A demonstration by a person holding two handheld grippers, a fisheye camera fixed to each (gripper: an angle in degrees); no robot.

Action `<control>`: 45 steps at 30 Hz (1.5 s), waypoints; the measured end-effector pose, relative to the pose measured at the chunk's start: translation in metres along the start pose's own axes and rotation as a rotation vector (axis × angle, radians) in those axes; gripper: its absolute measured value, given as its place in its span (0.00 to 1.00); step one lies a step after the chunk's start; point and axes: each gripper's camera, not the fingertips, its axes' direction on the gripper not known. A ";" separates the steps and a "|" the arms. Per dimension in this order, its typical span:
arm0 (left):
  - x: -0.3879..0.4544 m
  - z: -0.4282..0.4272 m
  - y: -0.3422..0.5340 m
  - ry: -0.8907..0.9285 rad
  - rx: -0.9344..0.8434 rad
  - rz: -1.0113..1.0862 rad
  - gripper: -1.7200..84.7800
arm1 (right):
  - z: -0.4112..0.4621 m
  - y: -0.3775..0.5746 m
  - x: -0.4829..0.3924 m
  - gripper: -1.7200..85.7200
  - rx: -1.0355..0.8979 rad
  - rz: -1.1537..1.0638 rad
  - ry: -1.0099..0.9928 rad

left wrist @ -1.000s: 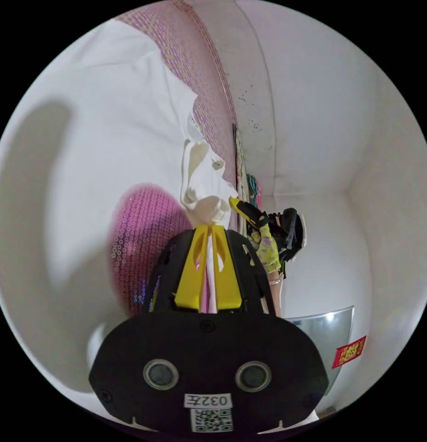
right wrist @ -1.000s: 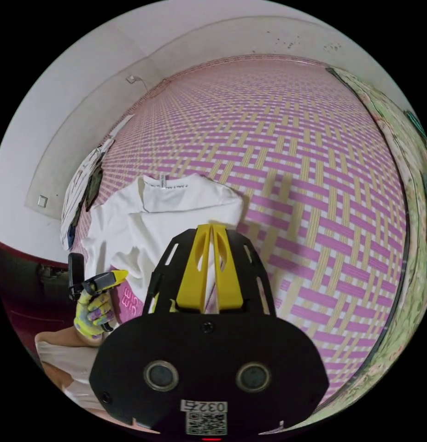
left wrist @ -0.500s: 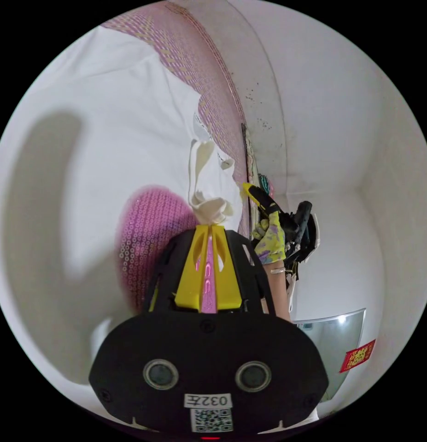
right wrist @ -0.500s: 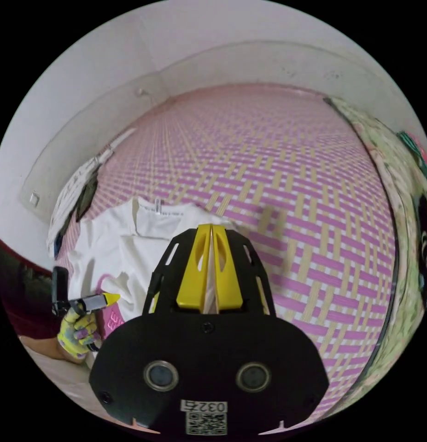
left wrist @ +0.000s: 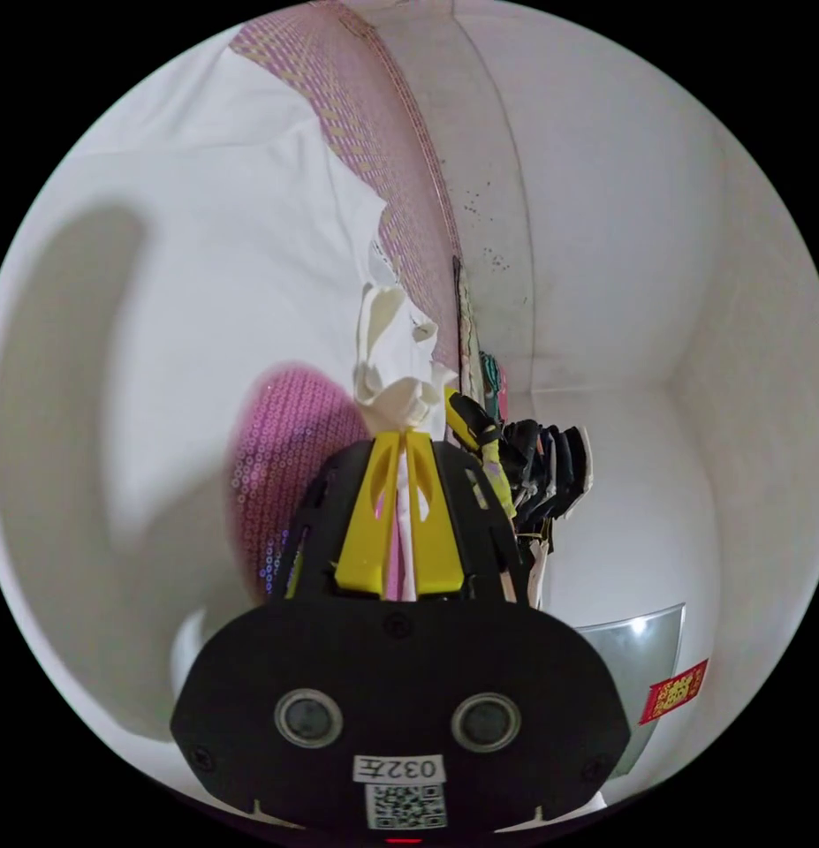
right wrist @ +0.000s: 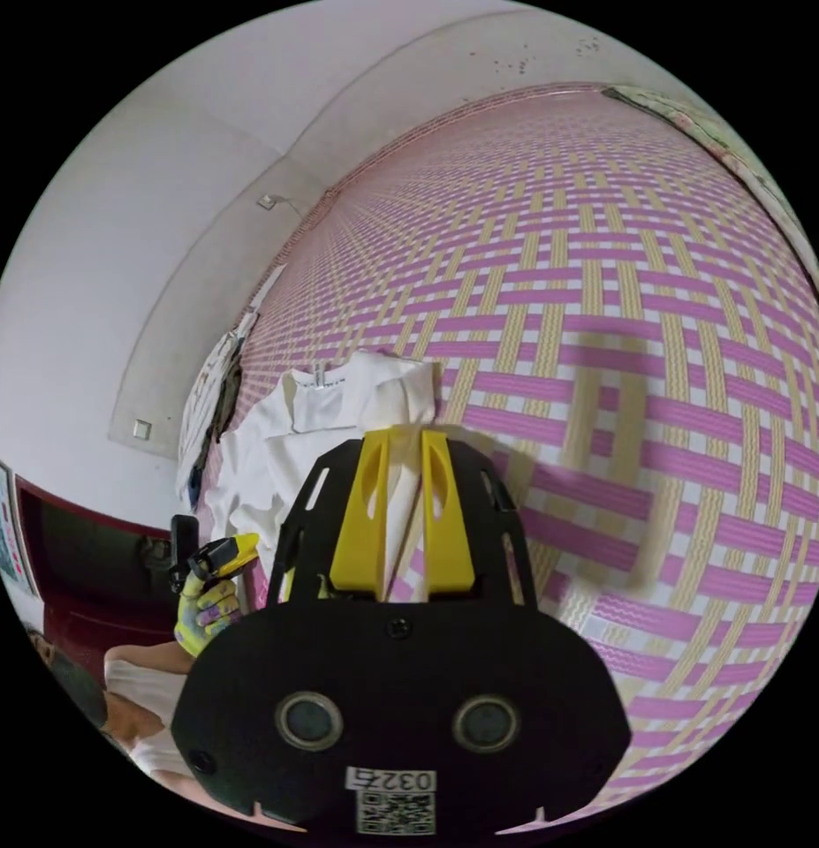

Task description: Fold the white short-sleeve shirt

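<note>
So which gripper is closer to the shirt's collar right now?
Right. The right gripper pinches the white shirt just beside its collar; the left gripper grips the shirt farther down its body.

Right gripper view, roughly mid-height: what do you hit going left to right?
Left gripper in a gloved hand → white shirt → right gripper with shirt cloth between its jaws → pink and tan woven mat.
</note>
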 end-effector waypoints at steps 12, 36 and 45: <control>-0.005 -0.004 0.012 0.028 -0.038 -0.041 0.01 | -0.005 0.011 -0.023 0.01 0.047 0.002 0.509; 0.023 -0.031 0.030 -0.001 0.042 0.193 0.01 | 0.015 0.071 -0.081 0.09 -0.111 -0.406 -0.079; 0.005 -0.044 0.025 0.021 0.063 0.122 0.00 | 0.064 0.112 -0.119 0.08 -0.258 -0.561 0.033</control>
